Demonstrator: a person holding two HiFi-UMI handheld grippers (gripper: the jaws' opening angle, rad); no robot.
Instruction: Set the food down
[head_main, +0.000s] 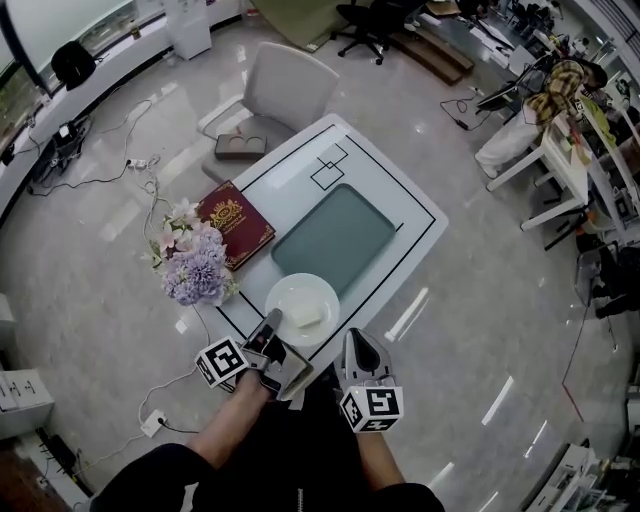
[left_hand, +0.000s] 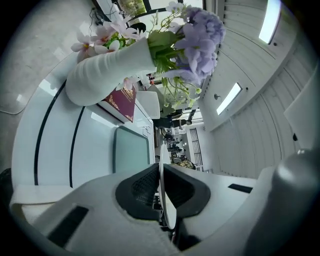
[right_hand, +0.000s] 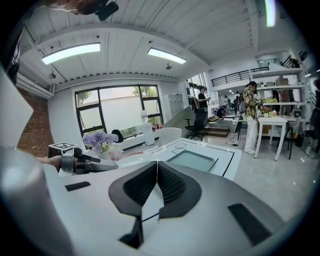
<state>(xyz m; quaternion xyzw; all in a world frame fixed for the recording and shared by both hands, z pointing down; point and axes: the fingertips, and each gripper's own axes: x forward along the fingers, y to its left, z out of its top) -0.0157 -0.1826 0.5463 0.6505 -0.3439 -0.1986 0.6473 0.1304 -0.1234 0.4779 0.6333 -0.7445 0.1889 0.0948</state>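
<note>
Black pads of your right gripper (right_hand: 157, 167) meet, nothing between. Left gripper (head_main: 272, 328), at its 9 o'clock, clamps white plate (head_main: 300, 292) rim, edge-on in its own view. Pale food (head_main: 306, 314) on plate at table's (head_main: 420, 215) near edge, kind unclear. Plate resting or lifted: can't tell.

Showed a white counter (head_main: 420, 215) lined in black, a grey-green mat (head_main: 335, 238), a white plate (head_main: 285, 298), a maroon book (head_main: 235, 225) with gold emblem, lilac and pink flowers (head_main: 195, 268).
</note>
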